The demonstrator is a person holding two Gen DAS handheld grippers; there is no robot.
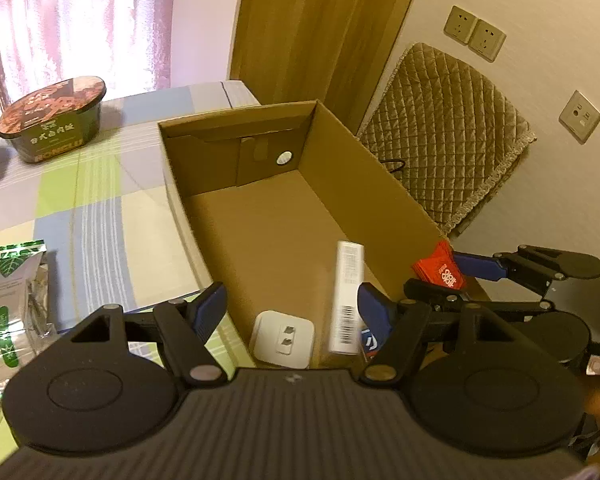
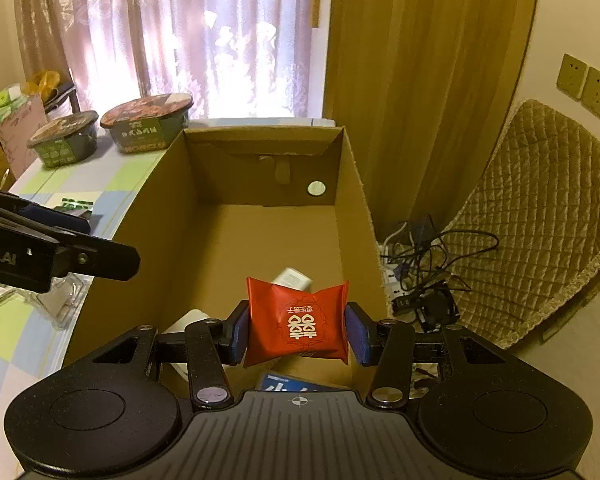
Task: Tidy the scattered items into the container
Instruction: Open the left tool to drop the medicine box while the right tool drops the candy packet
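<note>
Right gripper (image 2: 296, 332) is pinching the red foil snack packet (image 2: 298, 322) flat between its blue pads, hovering above the open brown cardboard box (image 2: 156, 216) so a release should drop it inside. Left gripper (image 1: 292, 312) is hanging wide and empty over the box's near end, above the white square charger (image 1: 283, 338) and long white barcoded carton (image 1: 347, 296).

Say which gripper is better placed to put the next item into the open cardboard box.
Right. The right gripper already clamps the red foil packet above the brown cardboard box; the left gripper hangs open and empty.
</note>
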